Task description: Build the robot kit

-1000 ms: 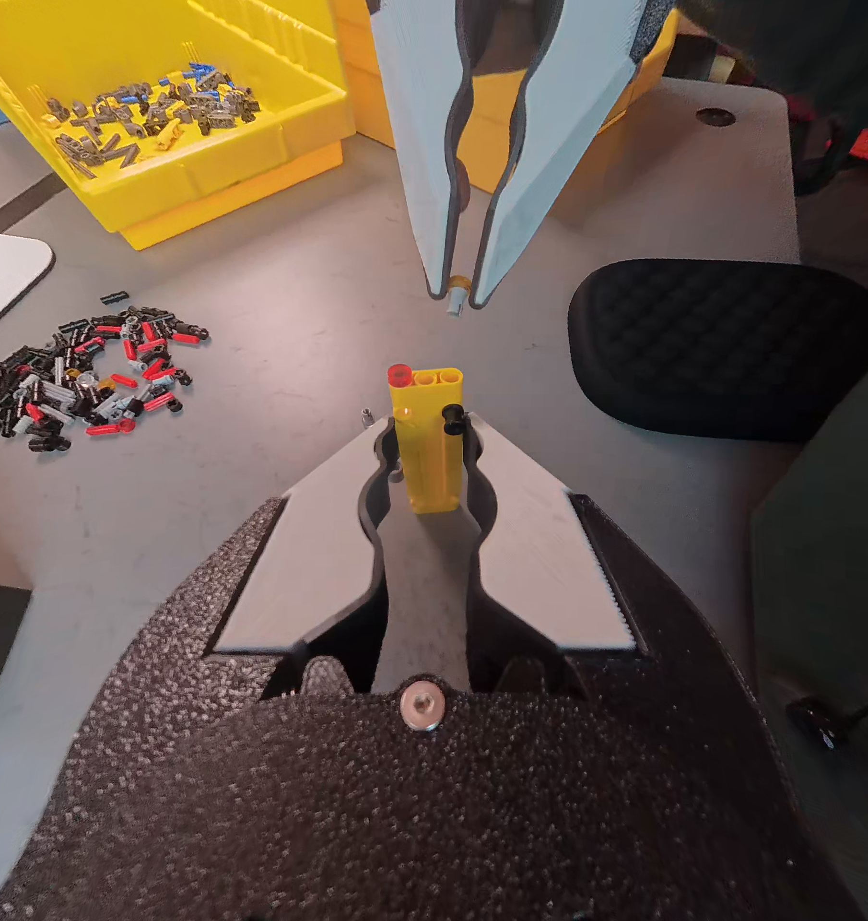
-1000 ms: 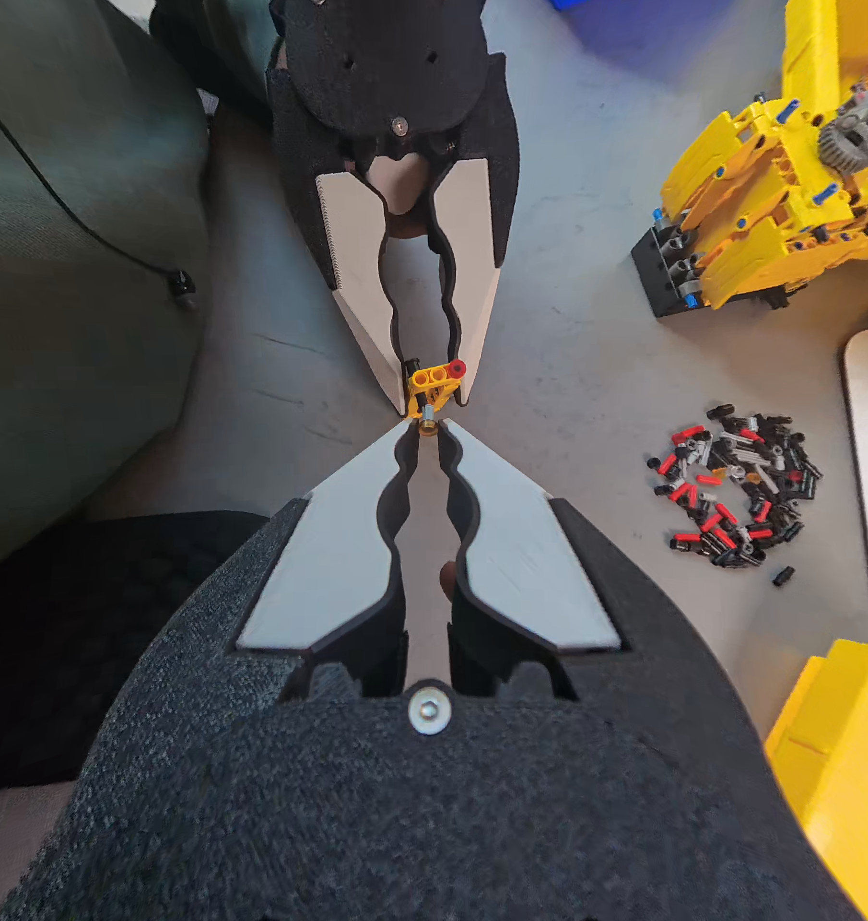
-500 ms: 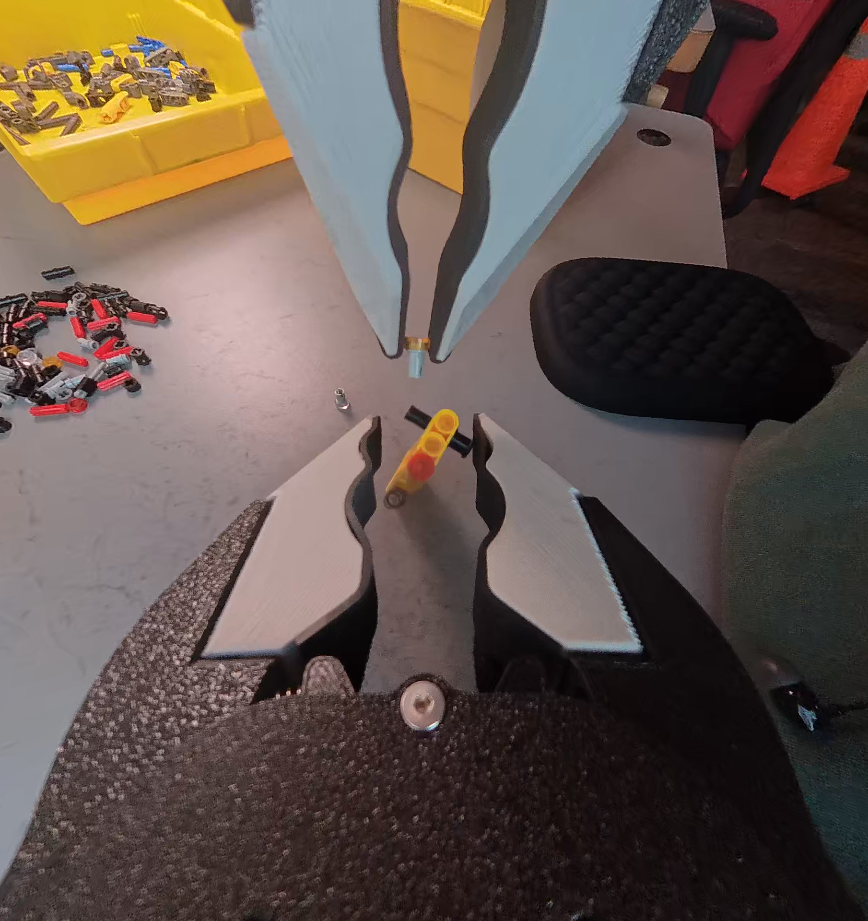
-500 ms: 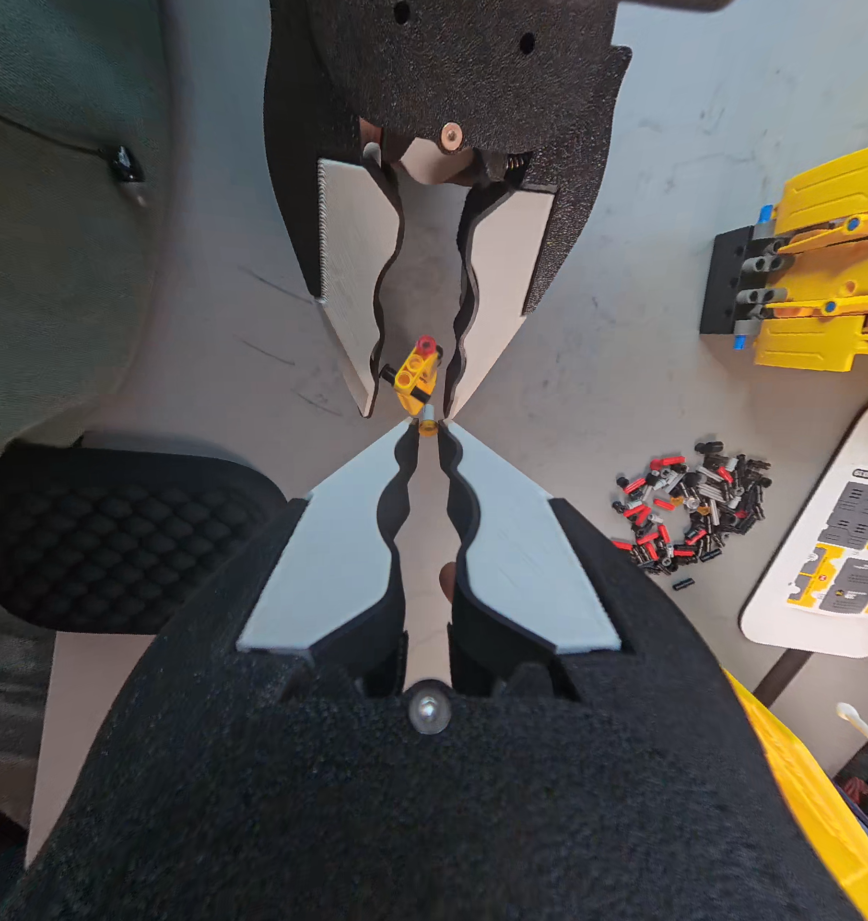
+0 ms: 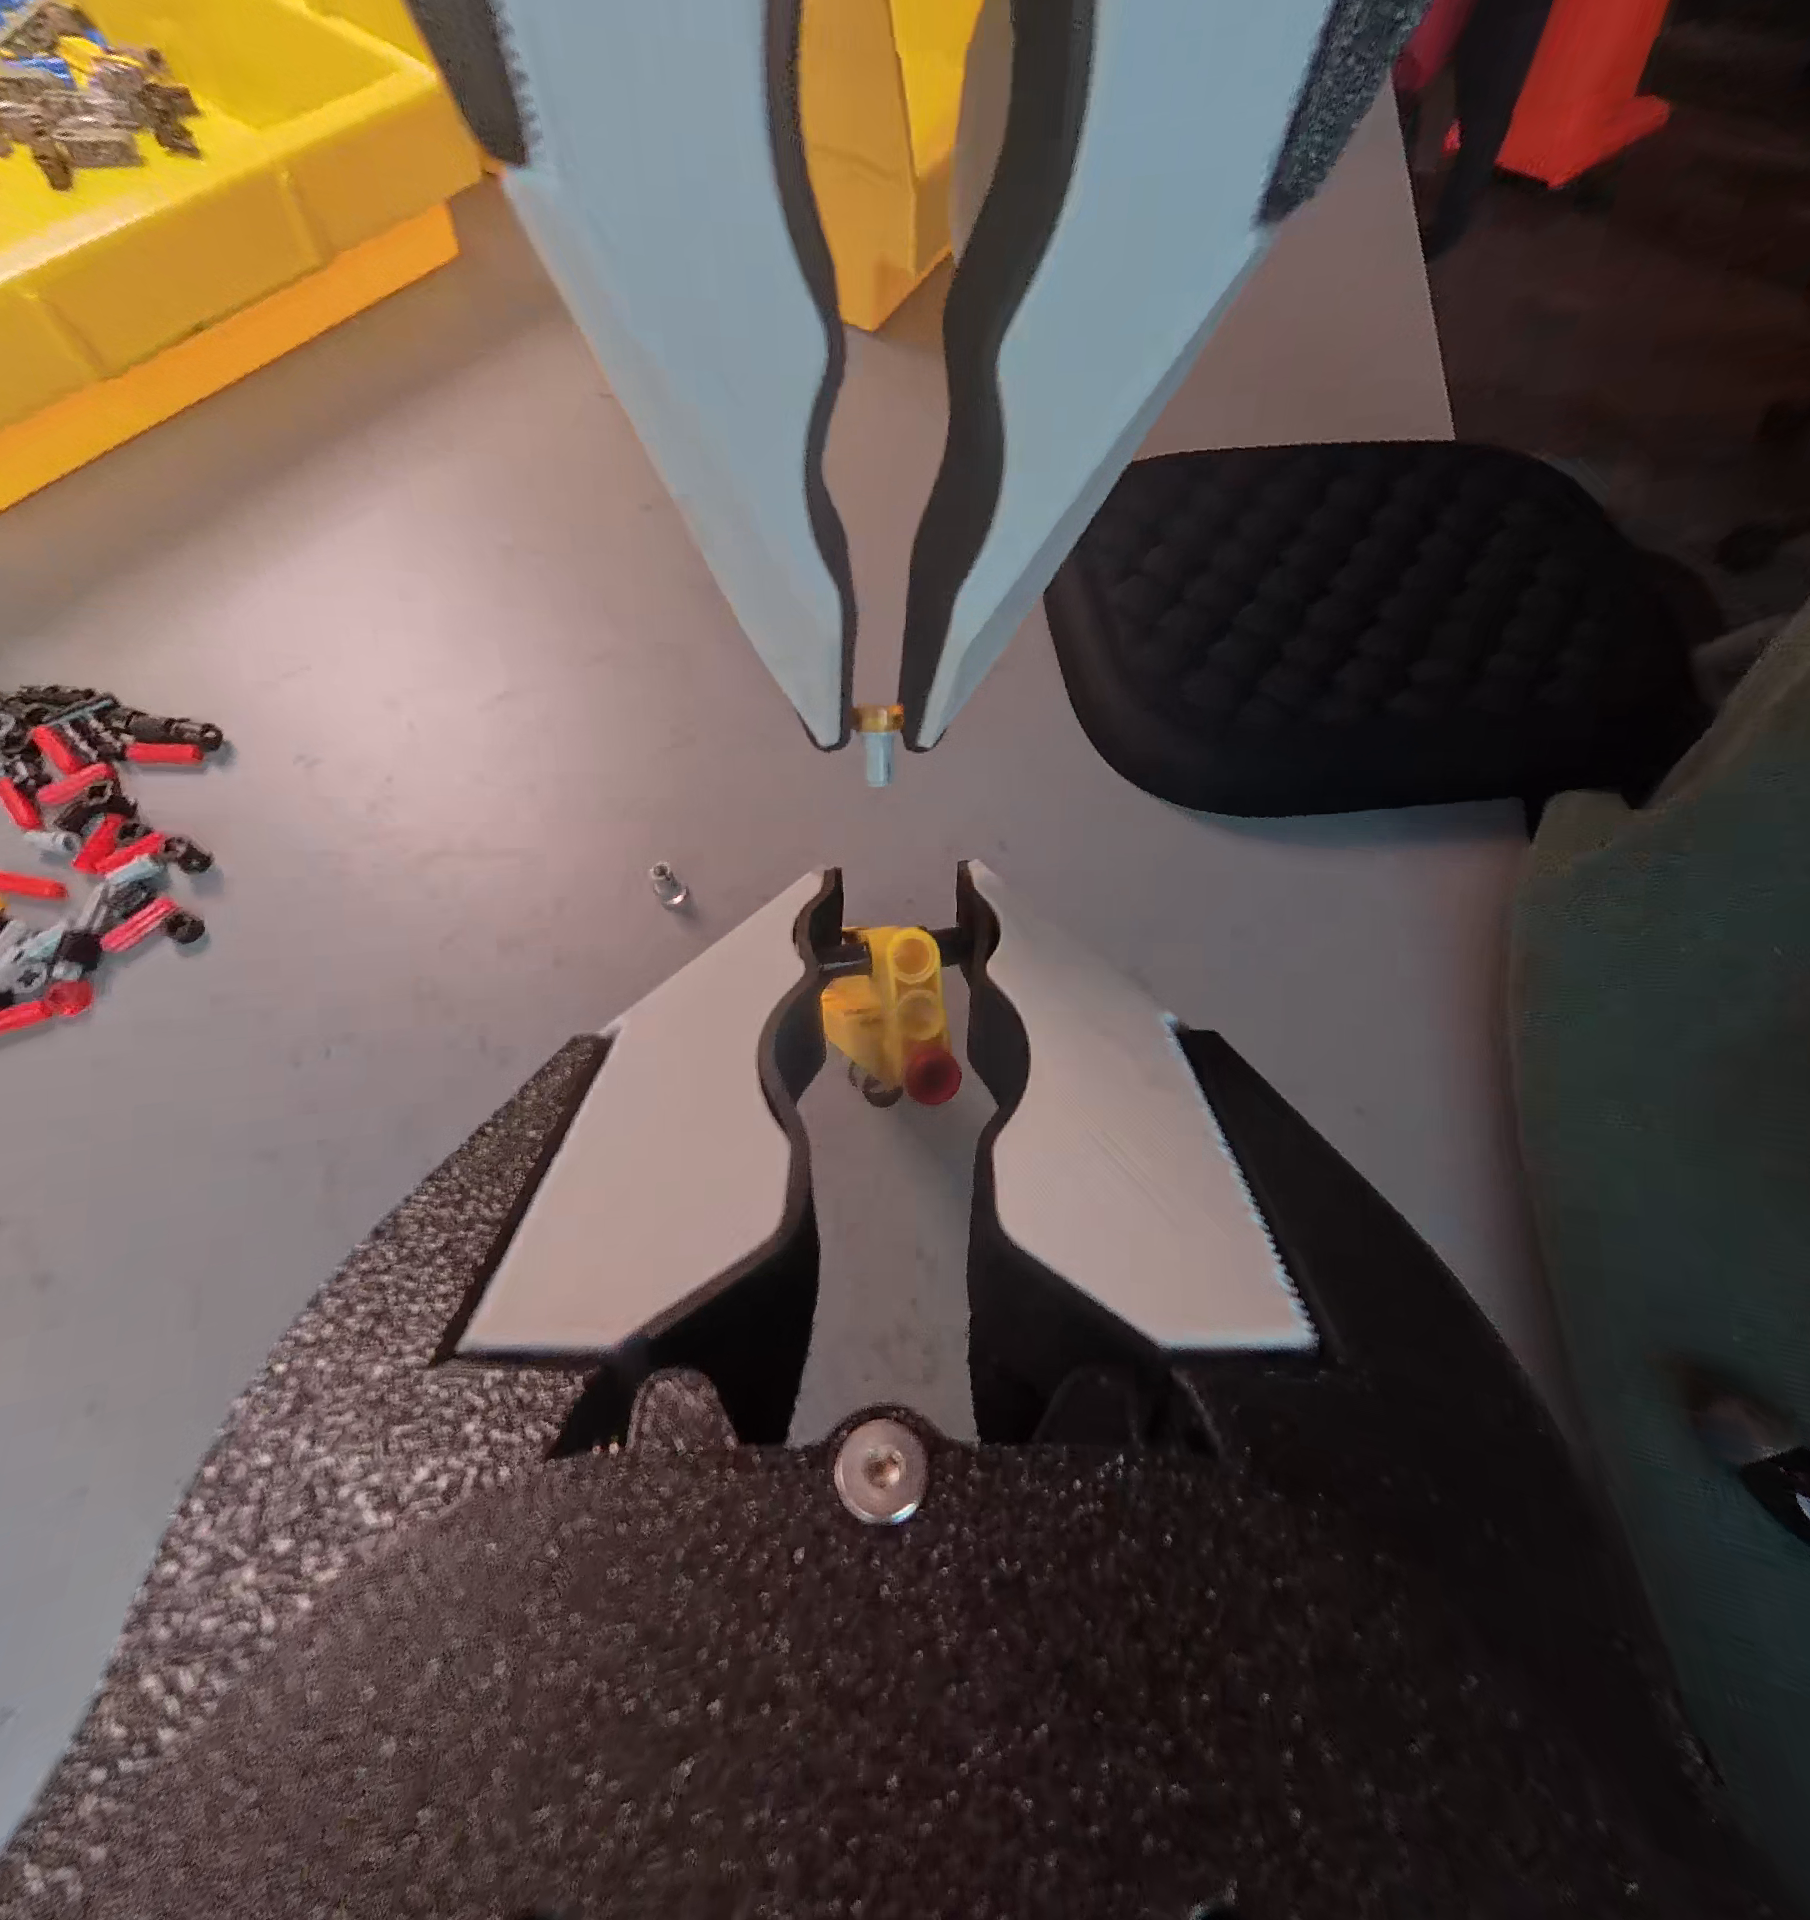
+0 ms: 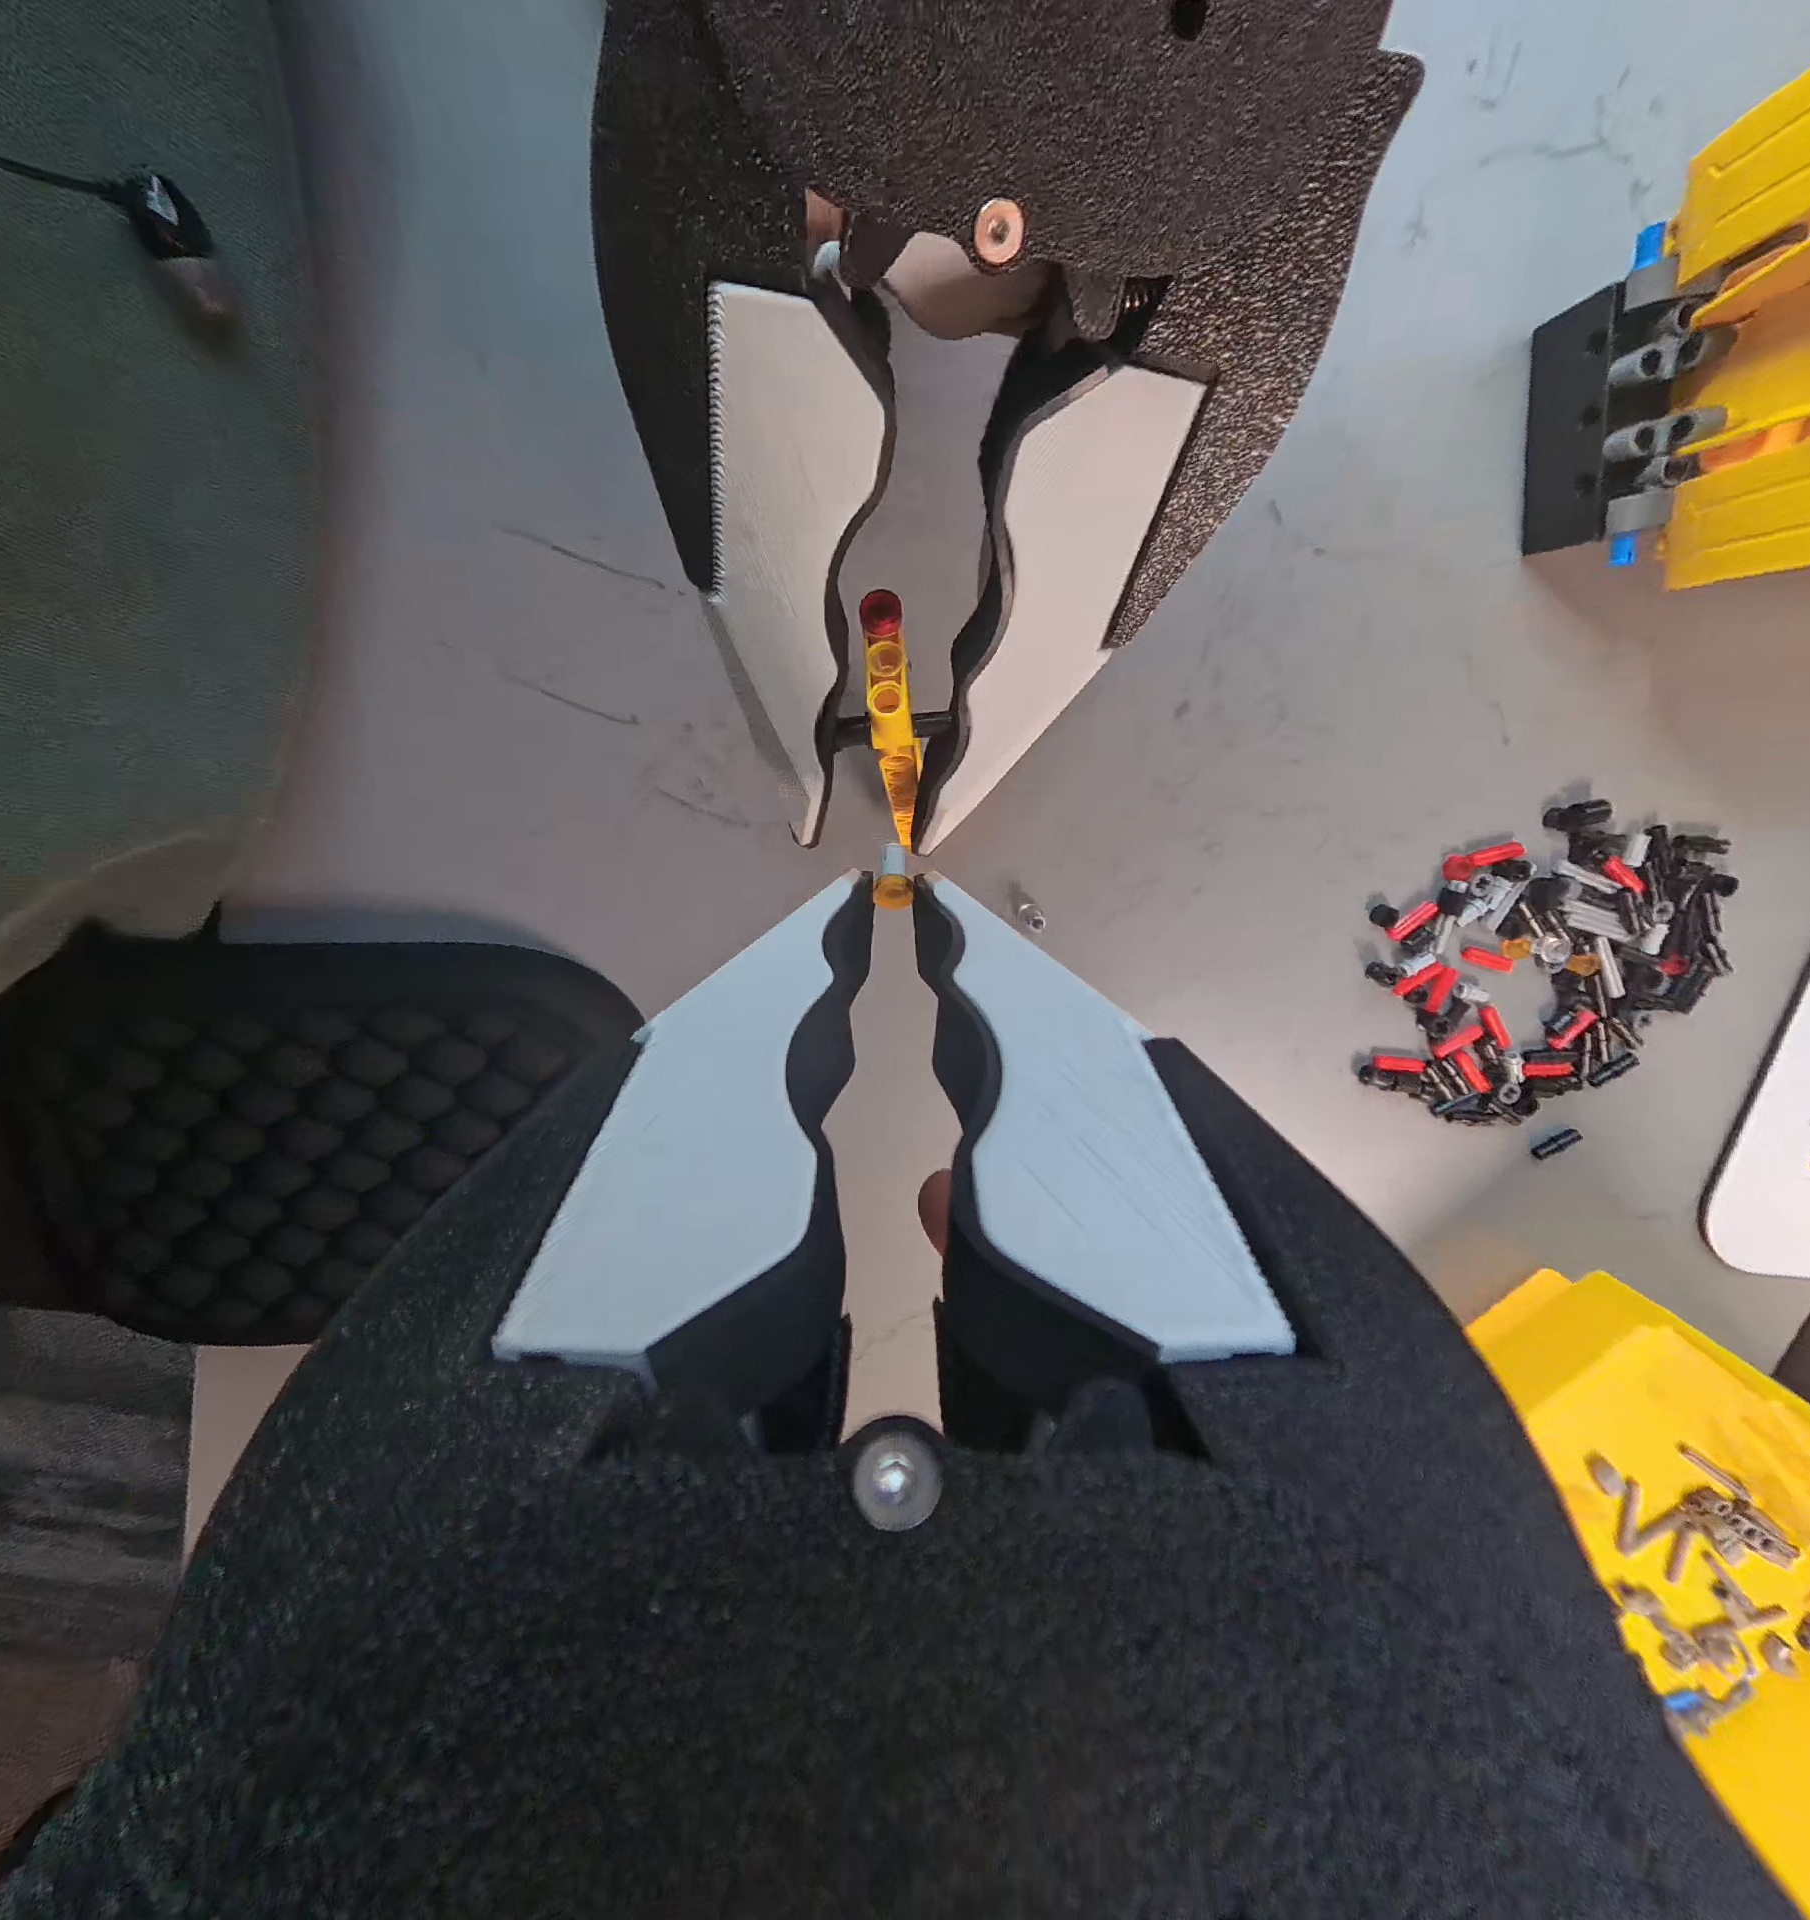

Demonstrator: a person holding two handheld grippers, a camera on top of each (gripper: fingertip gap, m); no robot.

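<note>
My left gripper [image 5: 896, 904] is shut on a short yellow beam [image 5: 896, 992], clamped by the black pin that crosses it. A red pin sits at the beam's near end. The right wrist view shows this gripper [image 6: 870, 836] from the front, with the beam [image 6: 888, 707] hanging between its fingers. My right gripper [image 6: 893, 888] is shut on a small orange-and-grey pin [image 6: 893, 873]. It points tip to tip at the left gripper, with the pin just short of the beam's end. In the left wrist view the right gripper [image 5: 877, 740] comes down from above holding the pin [image 5: 877, 748].
A pile of small red, black and grey parts [image 5: 59, 862] [image 6: 1545, 977] lies on the grey table. A loose silver piece [image 5: 665, 886] [image 6: 1032, 918] lies near the grippers. Yellow bins [image 5: 205, 260] [image 6: 1659, 1507], a yellow model [image 6: 1732, 384], a white sheet [image 6: 1794, 1143] and a black padded armrest [image 5: 1368, 634] surround the work area. My right fingertips sit around 4 centimetres from my left ones. Left tips and right tips are each some 20 centimetres from the yellow model [image 6: 1732, 384].
The left gripper opened, the yellow beam turned over between its fingers, and it has shut again on the beam's black pin. The right gripper with its pin has moved closer.
</note>
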